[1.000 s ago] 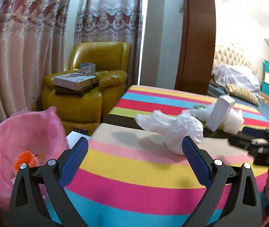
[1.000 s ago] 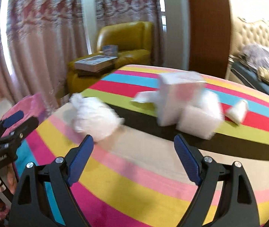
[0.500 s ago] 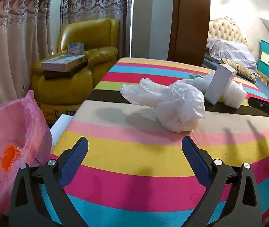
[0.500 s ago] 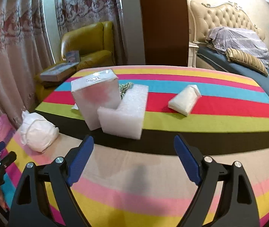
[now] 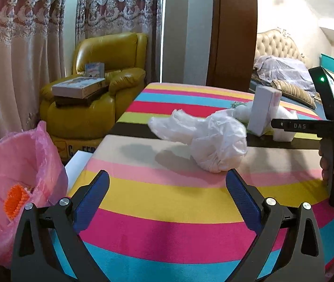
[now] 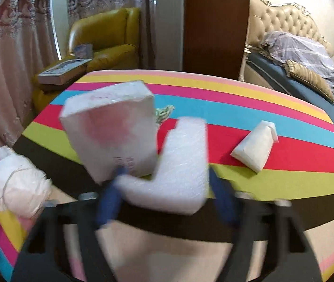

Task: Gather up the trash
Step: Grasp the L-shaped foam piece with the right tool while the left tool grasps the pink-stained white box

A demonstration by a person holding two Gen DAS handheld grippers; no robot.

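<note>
On the striped tablecloth (image 5: 167, 202) a crumpled white plastic bag (image 5: 214, 141) lies just ahead of my left gripper (image 5: 167, 197), which is open and empty. A pink-lined trash bin (image 5: 14, 171) with an orange item inside stands to its left. My right gripper (image 6: 167, 199) is blurred and its jaws are closing. An L-shaped white foam piece (image 6: 181, 171) sits between its blue pads (image 6: 110, 199), which stand right at its sides. A white box (image 6: 112, 131) leans just behind the foam. The right gripper (image 5: 277, 124) also shows in the left wrist view, reaching toward the box (image 5: 263, 110).
A small white packet (image 6: 256, 148) lies on the red stripe to the right, and a green-white cord (image 6: 164, 111) behind the box. A yellow armchair (image 5: 101, 98) stacked with books stands beyond the table's far left corner. A bed (image 6: 296, 54) is at the back right.
My right gripper has moved forward up to the foam piece and box, and its jaws have narrowed around the foam. The left gripper has barely shifted and stays open.
</note>
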